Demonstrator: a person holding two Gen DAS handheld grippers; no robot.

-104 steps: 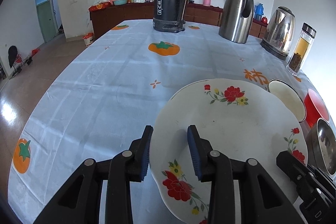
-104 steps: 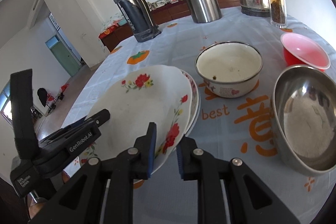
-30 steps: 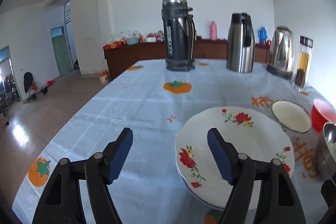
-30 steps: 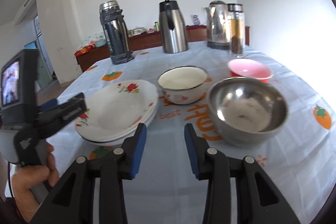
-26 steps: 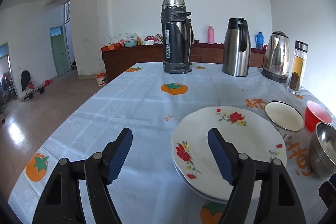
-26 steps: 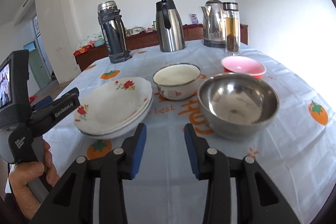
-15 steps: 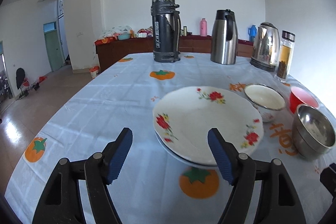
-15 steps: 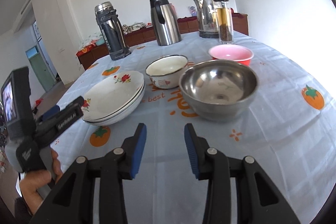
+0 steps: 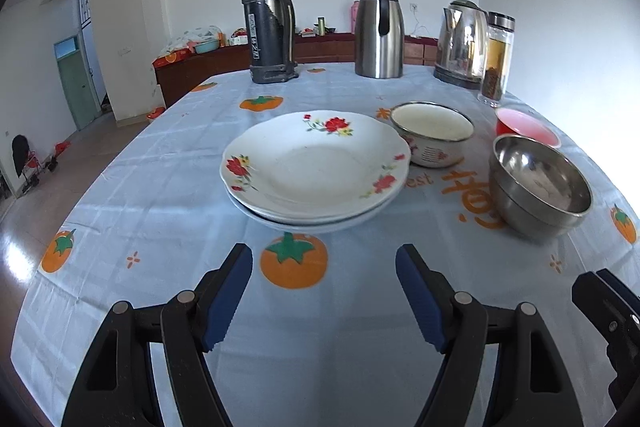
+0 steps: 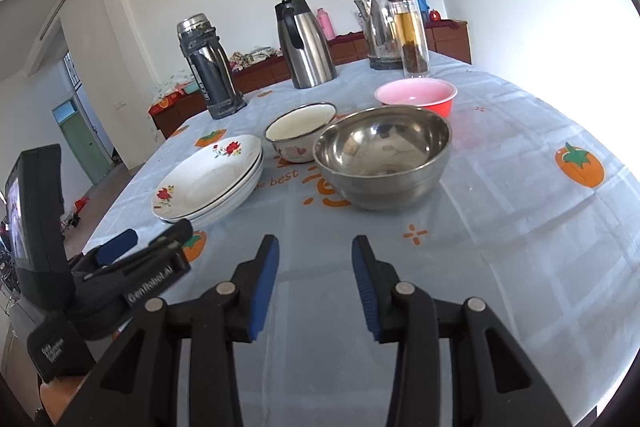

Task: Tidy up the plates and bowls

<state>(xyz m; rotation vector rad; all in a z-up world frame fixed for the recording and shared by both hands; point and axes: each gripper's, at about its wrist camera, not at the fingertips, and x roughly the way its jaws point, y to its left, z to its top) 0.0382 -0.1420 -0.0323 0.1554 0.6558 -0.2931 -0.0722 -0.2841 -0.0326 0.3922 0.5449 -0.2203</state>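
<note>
Both grippers have drawn back from the stacked plates (image 9: 316, 167); left gripper (image 9: 324, 301) wide open, right gripper (image 10: 315, 287) partly open, both empty. Bowls (image 9: 540, 183) sit upright right of plates; flasks (image 9: 268, 23) far.

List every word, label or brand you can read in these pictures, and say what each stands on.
"GenRobot.AI": white print along the left gripper, seen from the right wrist.
"best": orange print on the tablecloth, beside the stacked floral plates.
Large orange characters on the tablecloth: partly hidden by the steel bowl, unreadable.
Strap label under the left gripper: blurred.
Black thermos vertical label: too small.
</note>
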